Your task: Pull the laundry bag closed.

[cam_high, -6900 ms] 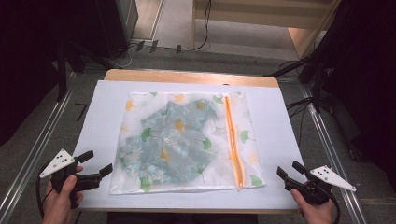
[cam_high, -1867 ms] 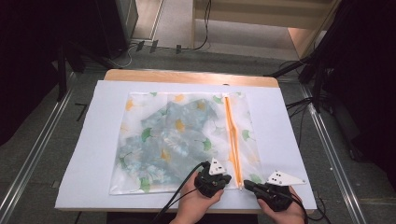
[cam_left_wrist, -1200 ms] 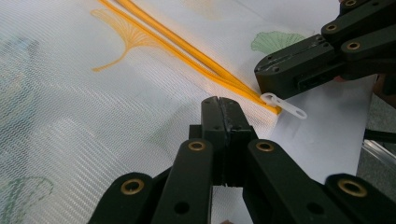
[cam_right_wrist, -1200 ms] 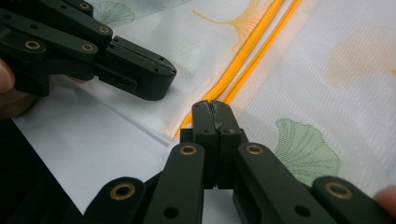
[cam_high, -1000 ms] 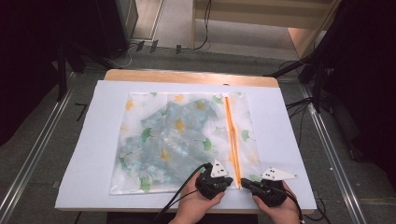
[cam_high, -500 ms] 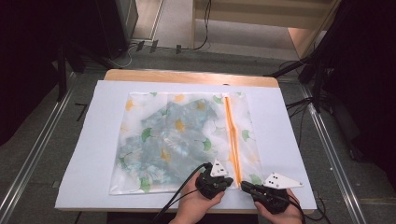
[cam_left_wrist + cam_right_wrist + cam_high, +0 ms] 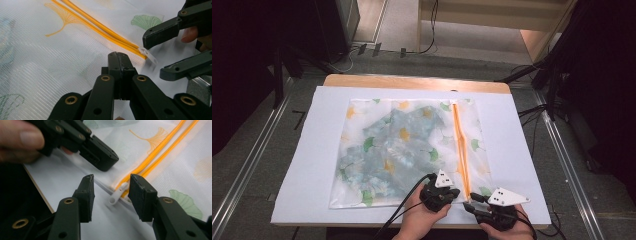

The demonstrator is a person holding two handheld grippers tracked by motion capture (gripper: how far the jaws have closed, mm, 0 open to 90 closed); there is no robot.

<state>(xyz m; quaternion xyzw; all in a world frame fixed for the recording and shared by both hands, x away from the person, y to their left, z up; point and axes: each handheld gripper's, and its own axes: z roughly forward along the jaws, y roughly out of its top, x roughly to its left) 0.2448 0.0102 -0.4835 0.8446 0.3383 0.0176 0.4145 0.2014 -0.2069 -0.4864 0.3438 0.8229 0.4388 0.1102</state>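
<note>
1. White sheeting covers the wooden desk [image 7: 412, 82], which stands on a grey floor between two metal rails.
2. At the near edge, the right gripper [image 7: 475, 202] lies just off the near right corner of the translucent white mesh bag printed with green and yellow ginkgo leaves [image 7: 407, 150]. Its jaws have just been opening and now stand apart on either side of the small white plastic zipper pull [image 7: 117, 195] without pressing it.
3. A second ago those jaws were together at the same spot; the hand itself has barely shifted.
4. Just to its left, the left gripper [image 7: 451, 194] rests on the bag's near edge beside the zipper end. Its jaws are closed flat together against the mesh [image 7: 119, 58]; whether they pinch the fabric I cannot tell. It sits where it sat a second ago.
5. Nearly seven seconds ago both grippers were far apart at the desk's near corners, jaws spread.
6. Farther on, the orange zipper [image 7: 460, 150] runs from that near corner straight to the bag's far edge, its two tapes lying close together.
7. The bag lies flat in the middle of the desk, unmoved, with a blue-green patterned cloth showing faintly through it.
</note>
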